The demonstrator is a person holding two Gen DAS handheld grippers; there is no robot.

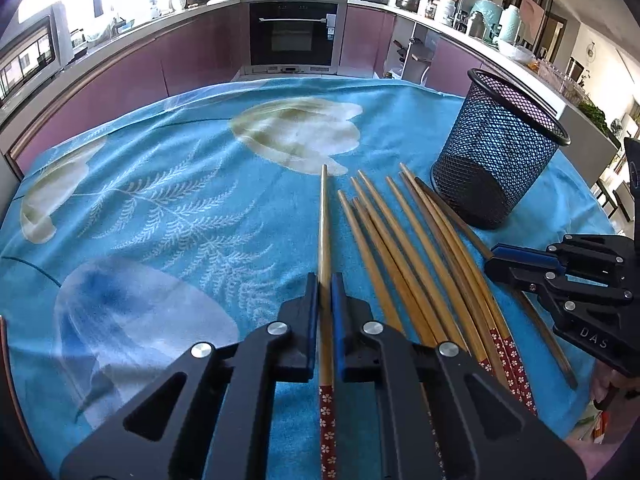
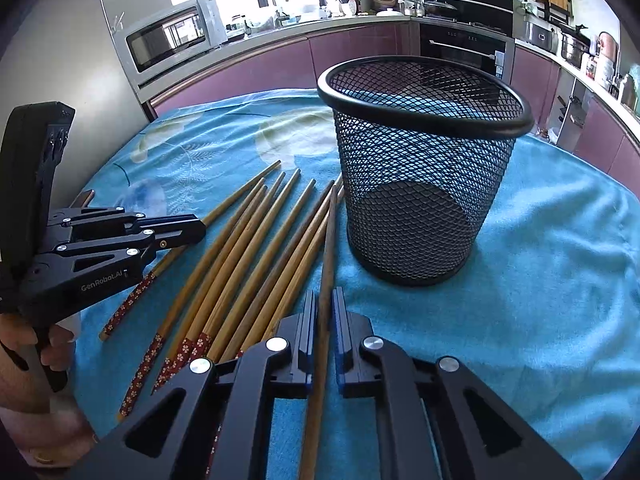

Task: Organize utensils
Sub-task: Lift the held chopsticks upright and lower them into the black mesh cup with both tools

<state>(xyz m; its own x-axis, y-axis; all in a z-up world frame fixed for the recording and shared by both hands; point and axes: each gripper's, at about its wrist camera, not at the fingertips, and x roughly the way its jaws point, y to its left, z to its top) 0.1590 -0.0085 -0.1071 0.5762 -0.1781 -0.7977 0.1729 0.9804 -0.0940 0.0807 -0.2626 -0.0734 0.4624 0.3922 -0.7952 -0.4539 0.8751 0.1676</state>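
Near edge: left gripper [image 1: 325, 280] w/ jaws clamped on one light chopstick [image 1: 325, 216], red flowered end toward camera, tip pointing far. Right gripper [image 2: 323, 300] jaws pinched on a darker brown chopstick [image 2: 329, 240] at right side of pile. Btwn them, remaining chopsticks [image 1: 404, 248] lie fanned on blue floral cloth [image 1: 160, 200]. Farther right: black mesh cup [image 2: 420, 184], upright, empty, just beside pile's tips. Kitchen counters [image 1: 120, 36] far back.
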